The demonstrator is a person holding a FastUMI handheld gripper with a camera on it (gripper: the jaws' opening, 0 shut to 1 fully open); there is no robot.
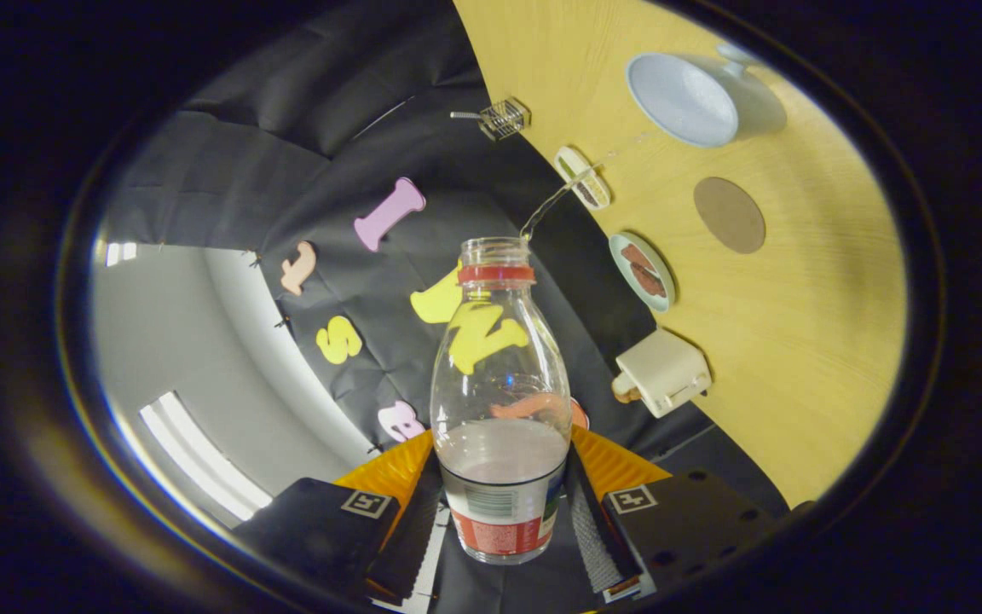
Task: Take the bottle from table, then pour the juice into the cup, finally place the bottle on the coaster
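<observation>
- Gripper fingers clamped on one bottle, one finger pressing each side of its lower body at the label band.
- Fingers: two, black ribbed pads, orange housing behind them, a square marker tag on each black block.
- Bottle: clear plastic, red collar ring under the mouth, cap off. Base sits between the fingers, neck points away from them along their line.
- Whole view is rolled, so the bench stands like a wall on the right of the bottle. Read that way, the bottle's long axis runs roughly level with the bench top, mouth aimed toward the back wall.
- Liquid: pale, pooled in the lower part of the bottle near the fingers; one thin stream leaves the mouth and arcs toward the bench.
- Stream ends at a small oval-rimmed cup near the bench edge, dark contents inside.
- Coaster: one, round, brown, flat on the bench, well apart from the bottle, between the cup and the big bowl.
- Other items on the bench, one each: pale blue bowl, small dish with dark brown pieces in it, cream box-shaped object at the bench edge, small wire basket with a handle.
- Bench surface: light yellow wood grain.
- Room: black cloth wall behind the bench, grey wall beyond it, bright light strips off to the side.
</observation>
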